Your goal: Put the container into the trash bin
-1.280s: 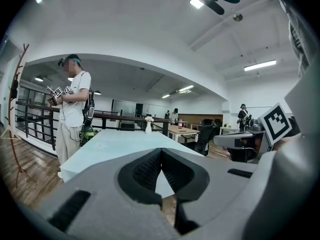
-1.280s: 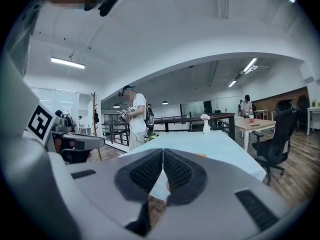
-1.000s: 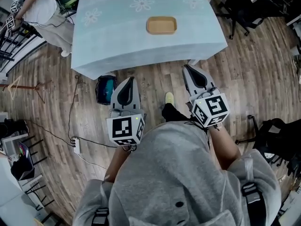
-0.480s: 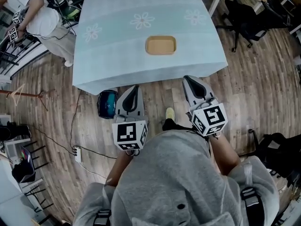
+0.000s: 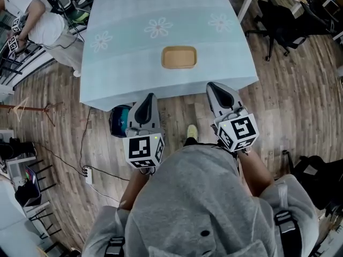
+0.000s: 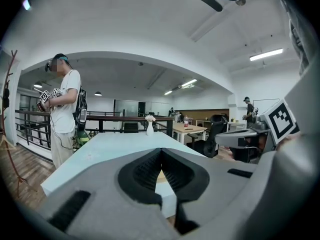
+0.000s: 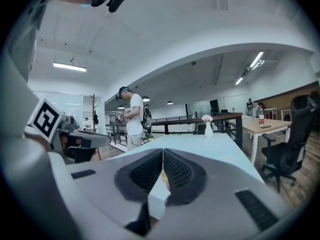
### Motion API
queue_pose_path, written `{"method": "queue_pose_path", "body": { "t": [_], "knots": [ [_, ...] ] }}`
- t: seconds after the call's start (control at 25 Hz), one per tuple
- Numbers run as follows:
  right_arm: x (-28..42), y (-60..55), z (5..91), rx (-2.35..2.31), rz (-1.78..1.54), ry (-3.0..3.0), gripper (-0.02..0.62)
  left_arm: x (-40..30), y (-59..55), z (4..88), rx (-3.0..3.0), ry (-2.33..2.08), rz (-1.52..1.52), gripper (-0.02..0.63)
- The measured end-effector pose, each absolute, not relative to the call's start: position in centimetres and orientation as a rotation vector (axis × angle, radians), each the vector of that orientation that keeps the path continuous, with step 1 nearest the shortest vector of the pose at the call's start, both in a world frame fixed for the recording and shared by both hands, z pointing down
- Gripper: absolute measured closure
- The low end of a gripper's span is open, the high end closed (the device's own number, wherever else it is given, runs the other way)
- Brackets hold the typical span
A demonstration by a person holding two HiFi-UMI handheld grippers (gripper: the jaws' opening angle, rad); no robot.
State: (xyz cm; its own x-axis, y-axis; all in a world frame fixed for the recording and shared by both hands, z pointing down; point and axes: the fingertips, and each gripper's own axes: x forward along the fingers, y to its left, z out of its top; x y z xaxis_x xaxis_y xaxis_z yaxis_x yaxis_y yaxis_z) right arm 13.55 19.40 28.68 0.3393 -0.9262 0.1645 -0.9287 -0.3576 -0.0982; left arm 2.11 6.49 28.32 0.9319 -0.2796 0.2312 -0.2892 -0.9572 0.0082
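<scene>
A shallow tan container (image 5: 179, 57) lies on the light blue tablecloth (image 5: 134, 42), near the table's front edge. A dark trash bin (image 5: 119, 120) with a teal inside stands on the floor under the table's near left corner. My left gripper (image 5: 149, 97) is shut and empty, its tip just short of the table edge and right of the bin. The right gripper (image 5: 213, 85) is also shut and empty, with its tip at the table's front edge, right of the container. In both gripper views the jaws (image 6: 161, 151) (image 7: 163, 151) meet at the tips, pointing across the tabletop.
A person in white (image 5: 37, 15) stands beyond the table's far left corner. A black office chair (image 5: 278, 15) and another table are at the far right. A white vase (image 6: 150, 128) stands at the table's far end. Cables and a power strip (image 5: 86, 170) lie on the wooden floor, left.
Both grippers have moved forward toward the table, staying shut. The table and container now sit lower and nearer in the head view.
</scene>
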Motion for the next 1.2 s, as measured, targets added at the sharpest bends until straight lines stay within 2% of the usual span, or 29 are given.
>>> {"method": "queue_pose_path", "body": {
  "t": [0.56,1.2],
  "knots": [
    [17.8,19.2,29.7,2.572,0.319,-1.808,0.569,4.8,6.7,28.8,3.049,-0.498,0.390,0.586],
    [18.0,19.8,30.2,2.570,0.329,-1.790,0.569,5.4,6.5,28.7,3.050,-0.485,0.372,0.586]
  ]
}}
